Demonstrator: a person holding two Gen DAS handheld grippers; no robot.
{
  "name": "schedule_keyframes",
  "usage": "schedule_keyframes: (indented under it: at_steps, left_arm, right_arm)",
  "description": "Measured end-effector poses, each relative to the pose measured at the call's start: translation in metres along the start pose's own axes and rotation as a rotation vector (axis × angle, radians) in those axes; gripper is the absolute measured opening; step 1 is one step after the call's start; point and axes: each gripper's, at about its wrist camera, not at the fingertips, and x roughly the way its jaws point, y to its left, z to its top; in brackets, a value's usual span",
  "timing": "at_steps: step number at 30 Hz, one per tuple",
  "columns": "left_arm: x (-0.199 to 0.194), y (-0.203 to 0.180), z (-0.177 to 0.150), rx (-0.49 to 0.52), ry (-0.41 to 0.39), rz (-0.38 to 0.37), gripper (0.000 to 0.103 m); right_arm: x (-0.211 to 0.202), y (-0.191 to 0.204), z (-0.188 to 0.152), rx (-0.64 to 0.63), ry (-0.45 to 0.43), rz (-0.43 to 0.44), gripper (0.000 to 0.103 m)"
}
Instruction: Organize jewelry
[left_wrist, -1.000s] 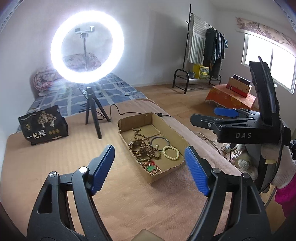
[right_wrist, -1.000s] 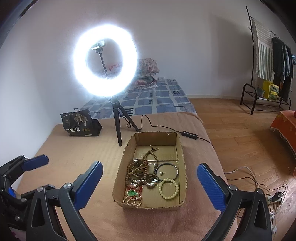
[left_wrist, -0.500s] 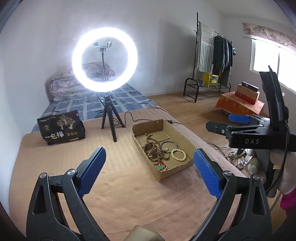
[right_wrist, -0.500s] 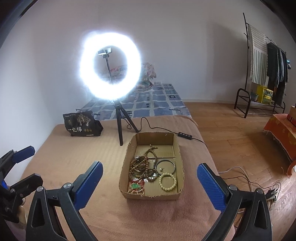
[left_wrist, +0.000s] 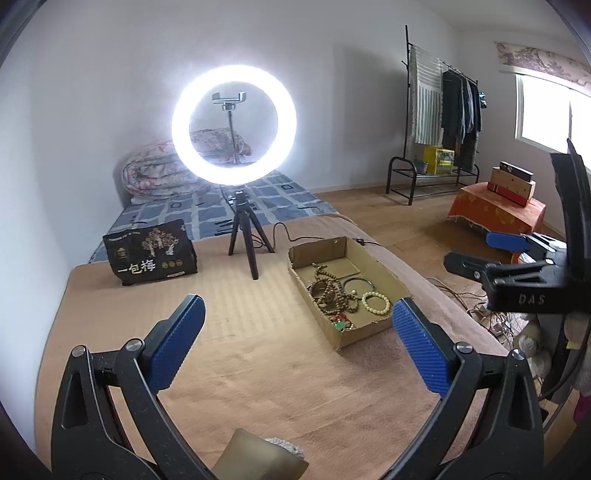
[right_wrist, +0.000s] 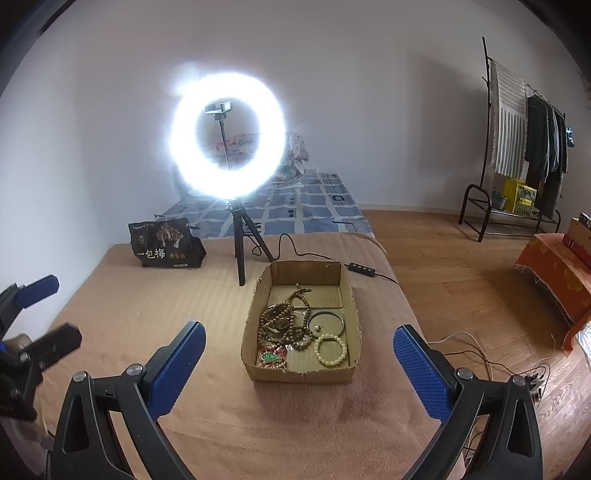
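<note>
A shallow cardboard box lies on the tan table cover. In it are tangled brown bead strands, a cream bead bracelet, a dark thin bangle and a green pendant. My left gripper hangs above the table, short of the box and to its left; its jaws are opening with nothing between them. My right gripper faces the box's near end, open and empty. Each gripper shows at the edge of the other's view.
A lit ring light on a small tripod stands behind the box, its cable and controller trailing off the far right edge. A black printed bag sits at the back left. The table's right edge drops to the wood floor with loose wires.
Both grippers have drawn back from the box, which now looks smaller and farther. The left gripper's jaws have spread wider.
</note>
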Motion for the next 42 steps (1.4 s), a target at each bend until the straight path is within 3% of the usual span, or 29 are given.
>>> schedule_keyframes:
  at_steps: [42]
  left_arm:
    - [-0.003,-0.001,-0.004,0.005,0.011,-0.010,0.103]
  right_arm:
    - [0.004,0.010,-0.015,-0.025,0.017,-0.013,0.103]
